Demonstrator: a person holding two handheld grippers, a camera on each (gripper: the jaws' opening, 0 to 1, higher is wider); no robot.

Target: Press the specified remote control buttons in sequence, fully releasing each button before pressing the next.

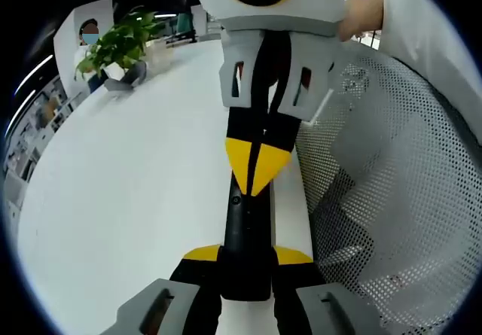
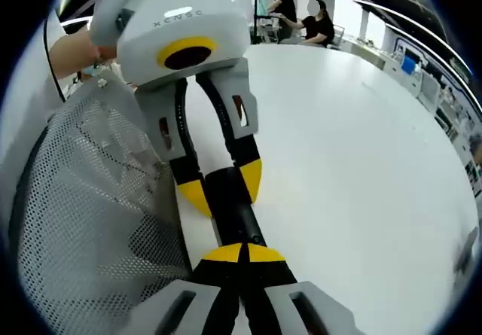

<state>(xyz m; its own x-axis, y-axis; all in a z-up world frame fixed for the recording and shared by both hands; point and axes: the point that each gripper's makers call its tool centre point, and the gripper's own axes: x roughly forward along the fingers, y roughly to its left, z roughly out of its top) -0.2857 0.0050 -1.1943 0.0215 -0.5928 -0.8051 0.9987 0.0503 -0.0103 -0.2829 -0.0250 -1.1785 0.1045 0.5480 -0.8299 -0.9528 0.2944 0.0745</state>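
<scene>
A slim black remote (image 1: 242, 233) hangs over the white table (image 1: 135, 184), gripped at its near end between the yellow tips of my left gripper (image 1: 247, 257). My right gripper (image 1: 256, 168) comes in from the top, shut, its joined yellow tips resting on the remote's upper face. In the right gripper view, the right gripper (image 2: 242, 254) is shut with its tips on the remote (image 2: 235, 213). Beyond it, the left gripper (image 2: 222, 186) clamps the remote's far end. The buttons are too dark to make out.
A grey mesh chair back (image 1: 392, 199) stands close along the table's edge, also seen as mesh (image 2: 83, 199). A potted plant (image 1: 120, 43) sits at the table's far end. Two people (image 2: 301, 19) are at the far side. A white sleeve (image 1: 429, 41) holds the right gripper.
</scene>
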